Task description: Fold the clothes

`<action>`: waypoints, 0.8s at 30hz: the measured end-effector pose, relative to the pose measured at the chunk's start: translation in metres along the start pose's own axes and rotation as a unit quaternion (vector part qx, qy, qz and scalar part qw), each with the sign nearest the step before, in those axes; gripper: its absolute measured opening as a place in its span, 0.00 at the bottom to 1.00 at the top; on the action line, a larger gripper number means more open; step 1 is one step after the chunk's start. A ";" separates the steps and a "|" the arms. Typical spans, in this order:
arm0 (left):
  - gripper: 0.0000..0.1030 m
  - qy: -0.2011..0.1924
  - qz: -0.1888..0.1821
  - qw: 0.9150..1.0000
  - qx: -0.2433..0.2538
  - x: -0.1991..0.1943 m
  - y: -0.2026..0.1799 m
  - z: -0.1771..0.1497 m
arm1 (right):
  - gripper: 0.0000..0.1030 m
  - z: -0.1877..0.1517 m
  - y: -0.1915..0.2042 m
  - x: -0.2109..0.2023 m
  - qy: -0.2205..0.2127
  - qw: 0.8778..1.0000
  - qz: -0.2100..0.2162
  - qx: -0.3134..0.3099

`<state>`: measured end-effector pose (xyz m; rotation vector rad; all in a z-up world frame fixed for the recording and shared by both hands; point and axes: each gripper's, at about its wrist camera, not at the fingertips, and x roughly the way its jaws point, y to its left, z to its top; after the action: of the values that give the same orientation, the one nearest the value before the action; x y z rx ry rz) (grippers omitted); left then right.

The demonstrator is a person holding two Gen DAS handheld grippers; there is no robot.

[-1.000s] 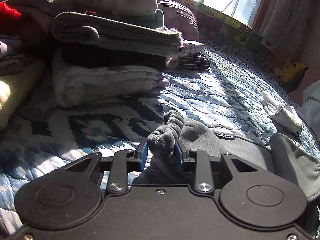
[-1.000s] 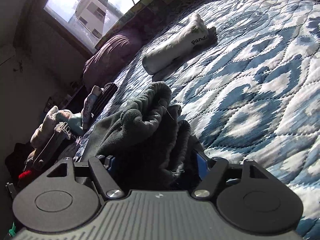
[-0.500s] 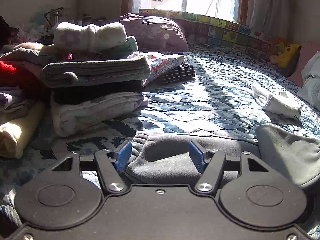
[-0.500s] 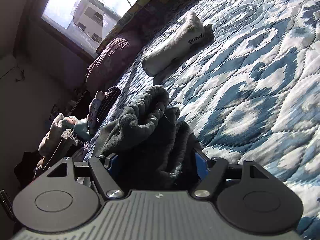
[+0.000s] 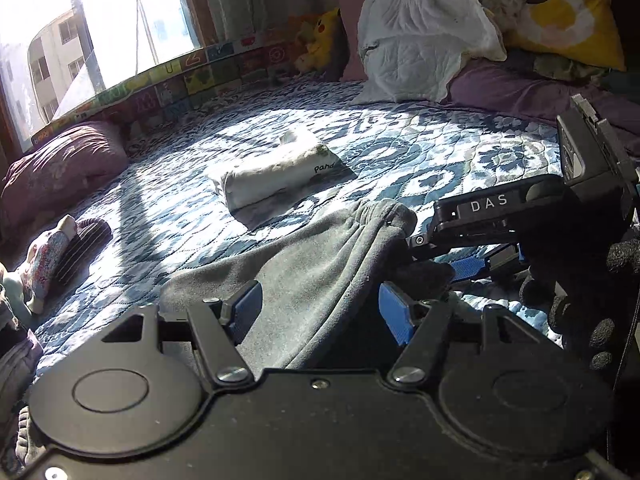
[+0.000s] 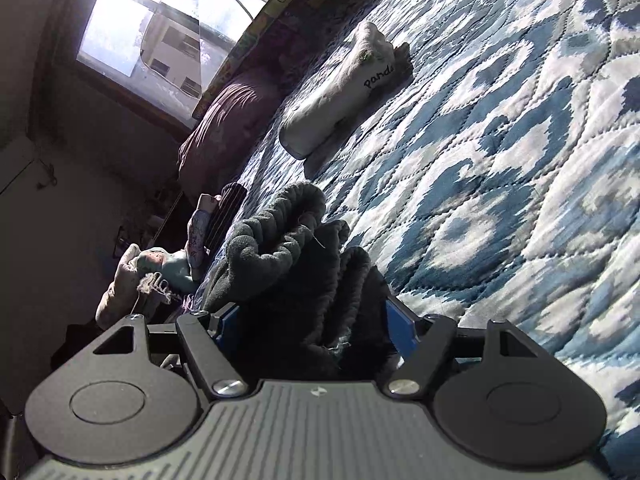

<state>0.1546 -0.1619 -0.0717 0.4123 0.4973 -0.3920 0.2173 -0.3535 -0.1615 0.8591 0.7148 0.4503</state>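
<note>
1. Left claw (image 5: 320, 310): blue pads spread wide, nothing pinched; grey fleece garment (image 5: 312, 264) lies between and under the fingers, not clamped.
2. Right claw (image 6: 310, 326): closed on the bunched elastic waistband end of the same garment, dark folds filling the gap between the blue pads. In the left wrist view it comes in from the right, labelled "DAS", gripping the gathered waistband edge, held by a black-gloved hand (image 5: 592, 280).
3. Garment: spread over the blue-and-white patterned quilt (image 5: 420, 148) on the bed, near side by the left claw, far corner lifted at the right claw.
4. White folded item printed "panda" (image 5: 276, 176) lies on the quilt beyond the garment, apart from it.
5. Small striped and floral folded pieces (image 5: 60, 252) at the left edge of the bed.
6. Purple pillow (image 5: 60, 168) under the window; white pillow (image 5: 420, 36) and yellow cushion (image 5: 560, 8) at the head end.
</note>
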 end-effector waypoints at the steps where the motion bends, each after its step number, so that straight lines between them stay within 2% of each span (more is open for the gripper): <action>1: 0.62 0.005 0.000 1.000 0.010 0.009 -0.007 0.004 | 0.70 0.001 -0.001 0.000 0.001 1.000 0.002 0.002; 3: 0.60 0.016 0.008 0.999 0.035 0.025 -0.017 0.006 | 0.70 0.002 -0.003 0.000 0.002 1.000 0.008 0.010; 4: 0.54 0.021 0.013 0.999 0.048 0.032 -0.022 0.007 | 0.70 0.003 -0.005 -0.001 0.002 1.000 0.013 0.016; 6: 0.14 0.027 0.032 0.998 0.047 0.039 -0.020 0.007 | 0.71 0.005 -0.009 -0.003 0.002 0.999 0.024 0.030; 7: 0.12 0.030 0.042 0.998 0.045 0.042 -0.019 0.006 | 0.71 0.007 -0.011 -0.003 0.003 0.999 0.029 0.037; 11: 0.10 0.006 0.054 0.998 -0.020 0.024 0.006 0.005 | 0.71 0.009 -0.014 -0.003 0.003 0.998 0.039 0.051; 16: 0.09 -0.030 0.068 0.992 -0.102 -0.012 0.048 0.000 | 0.73 0.008 -0.004 0.001 0.005 1.000 0.020 0.022; 20: 0.09 -0.050 0.074 0.979 -0.181 -0.040 0.089 -0.010 | 0.75 0.004 0.008 0.007 0.010 1.000 0.004 -0.016; 24: 0.09 -0.077 0.076 0.959 -0.262 -0.068 0.133 -0.025 | 0.75 -0.001 0.017 0.014 0.014 0.999 -0.009 -0.042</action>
<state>0.1503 -0.0205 -0.0188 -0.0944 0.3960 -0.1300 0.2249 -0.3350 -0.1536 0.7684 0.7242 0.4741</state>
